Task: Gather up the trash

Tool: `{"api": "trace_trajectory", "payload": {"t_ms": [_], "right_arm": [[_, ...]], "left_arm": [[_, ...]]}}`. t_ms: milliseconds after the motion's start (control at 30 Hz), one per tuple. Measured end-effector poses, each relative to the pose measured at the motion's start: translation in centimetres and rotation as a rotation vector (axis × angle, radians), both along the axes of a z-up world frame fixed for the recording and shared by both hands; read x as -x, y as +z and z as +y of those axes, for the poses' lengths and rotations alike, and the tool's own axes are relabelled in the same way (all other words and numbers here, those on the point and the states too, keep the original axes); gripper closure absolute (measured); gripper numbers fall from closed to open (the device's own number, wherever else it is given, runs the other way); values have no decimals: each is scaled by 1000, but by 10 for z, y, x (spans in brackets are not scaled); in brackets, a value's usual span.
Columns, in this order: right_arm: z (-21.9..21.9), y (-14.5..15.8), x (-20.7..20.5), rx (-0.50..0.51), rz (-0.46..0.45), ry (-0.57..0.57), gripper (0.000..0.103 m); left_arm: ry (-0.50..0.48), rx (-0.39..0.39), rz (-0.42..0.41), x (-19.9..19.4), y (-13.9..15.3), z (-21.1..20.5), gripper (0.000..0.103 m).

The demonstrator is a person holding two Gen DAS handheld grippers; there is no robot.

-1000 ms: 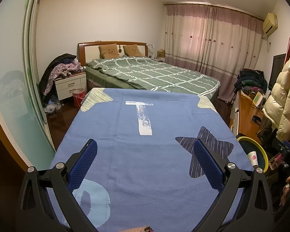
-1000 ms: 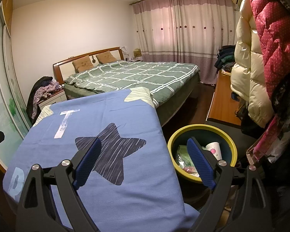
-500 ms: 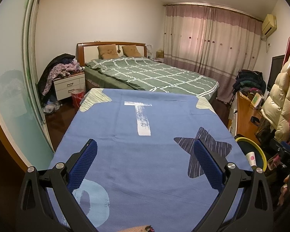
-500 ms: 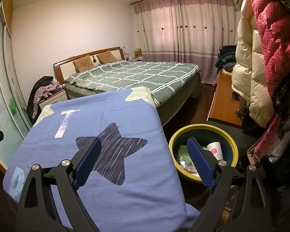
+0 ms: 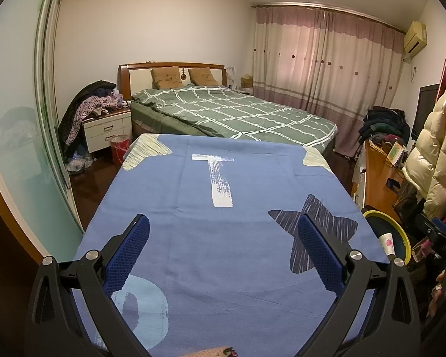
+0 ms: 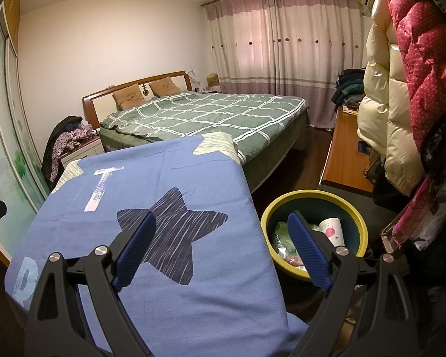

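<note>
A round bin with a yellow rim stands on the floor right of the blue-covered table. Inside it lie a white paper cup and green wrappers. The bin also shows in the left wrist view, with the cup in it. My right gripper is open and empty, above the table's right edge and the bin's left rim. My left gripper is open and empty above the blue cloth, which shows no trash.
A green-checked bed lies beyond the table. A nightstand piled with clothes and a red bucket stand at the left. A wooden cabinet and hanging coats are at the right. A sliding glass door runs along the left.
Both views have shifted very slightly; the grippers stay open and empty, and nothing on the table or in the bin has moved.
</note>
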State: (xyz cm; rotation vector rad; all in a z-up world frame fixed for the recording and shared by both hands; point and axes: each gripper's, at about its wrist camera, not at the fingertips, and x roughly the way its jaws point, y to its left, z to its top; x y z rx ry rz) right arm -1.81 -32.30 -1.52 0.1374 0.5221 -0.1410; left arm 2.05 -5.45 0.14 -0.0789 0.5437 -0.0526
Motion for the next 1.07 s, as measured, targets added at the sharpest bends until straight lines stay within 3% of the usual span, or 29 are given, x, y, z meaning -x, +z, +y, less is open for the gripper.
{"api": "trace_trajectory", "payload": {"t_ms": [800, 933, 1067], "right_arm": [[3, -6, -10, -8, 16, 18, 18], [6, -10, -31, -4, 32, 50, 15], [13, -24, -81, -59, 72, 141, 10]], "left_arm": [[15, -8, 20, -18, -8, 4, 5], [20, 4, 86, -48, -22, 11, 5], [52, -23, 155, -96, -46, 22, 5]]}}
